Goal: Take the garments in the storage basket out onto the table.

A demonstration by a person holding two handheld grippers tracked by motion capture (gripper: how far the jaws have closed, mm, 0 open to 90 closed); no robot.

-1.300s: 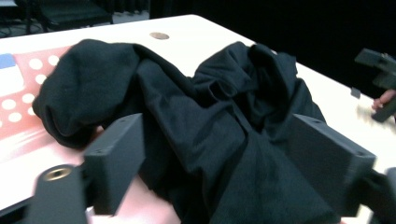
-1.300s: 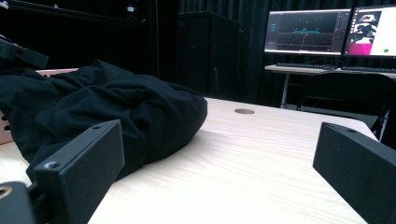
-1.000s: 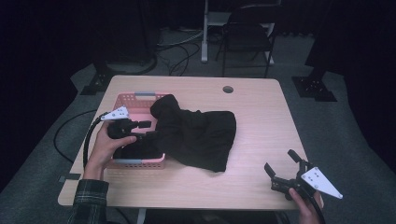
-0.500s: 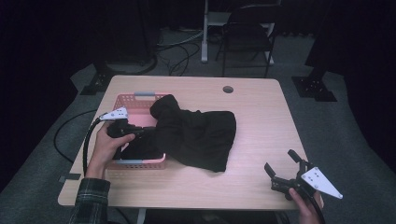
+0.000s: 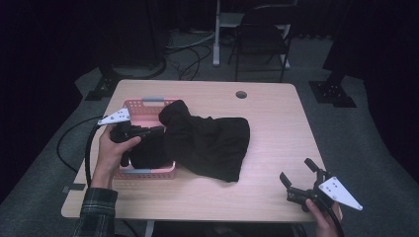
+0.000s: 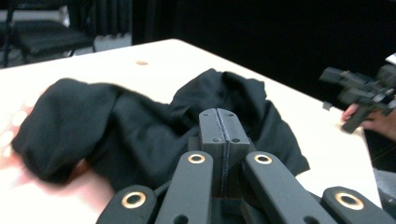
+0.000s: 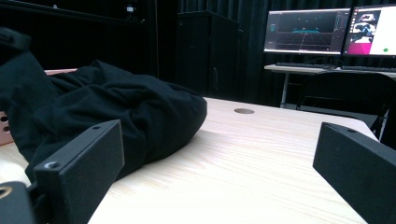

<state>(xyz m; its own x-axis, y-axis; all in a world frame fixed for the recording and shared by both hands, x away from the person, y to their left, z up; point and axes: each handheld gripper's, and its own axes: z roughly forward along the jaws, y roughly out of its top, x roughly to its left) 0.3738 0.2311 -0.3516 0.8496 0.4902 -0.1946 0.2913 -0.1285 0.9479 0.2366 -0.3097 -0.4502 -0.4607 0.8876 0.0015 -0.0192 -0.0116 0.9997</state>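
Seemingly pinching black cloth point(image 5: 207, 143), left gripper point(image 6: 218, 122) fingers pressed together; right gripper point(image 5: 299, 178) spread

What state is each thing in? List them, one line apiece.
Left gripper: fingers shut, over the black cloth.
Right gripper: fingers open, holding nothing.
Black cloth: crumpled, half in the basket, half on the table.
Pink basket: upright on the table.
Table: bare at its right side.

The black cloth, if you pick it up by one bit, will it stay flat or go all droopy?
Probably droopy. The black cloth lies in soft folds and slumps over the pink basket rim, so it looks floppy. It would likely trail behind whatever corner is lifted. It seems unlikely to roll or break; pushed, it would probably bunch up on the table.
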